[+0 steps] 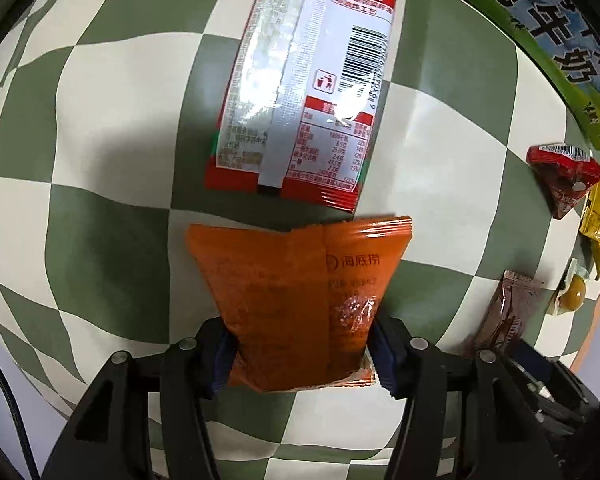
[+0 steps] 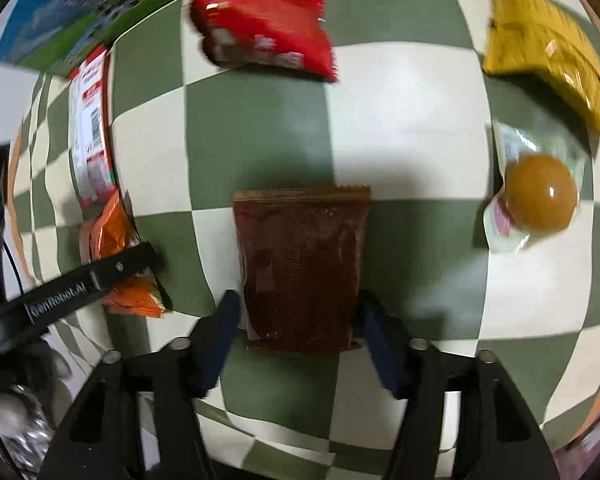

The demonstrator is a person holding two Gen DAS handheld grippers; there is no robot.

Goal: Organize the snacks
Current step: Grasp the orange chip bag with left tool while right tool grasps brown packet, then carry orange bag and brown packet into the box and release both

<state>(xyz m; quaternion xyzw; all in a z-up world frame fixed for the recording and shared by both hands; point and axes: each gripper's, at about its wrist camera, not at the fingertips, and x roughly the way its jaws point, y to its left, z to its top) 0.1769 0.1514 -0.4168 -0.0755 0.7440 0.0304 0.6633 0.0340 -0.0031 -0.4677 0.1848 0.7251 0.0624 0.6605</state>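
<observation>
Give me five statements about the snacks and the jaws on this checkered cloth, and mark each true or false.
1. The left gripper has its jaws pressed on the orange packet. True.
2. The right gripper straddles the yellow packet. False: it straddles the brown packet.
3. The right jaws squeeze the brown packet. False: gaps show on both sides.
4. A wrapped egg lies below the yellow packet in the right wrist view. True.
5. The red packet sits on the brown one. False: they lie apart.
</observation>
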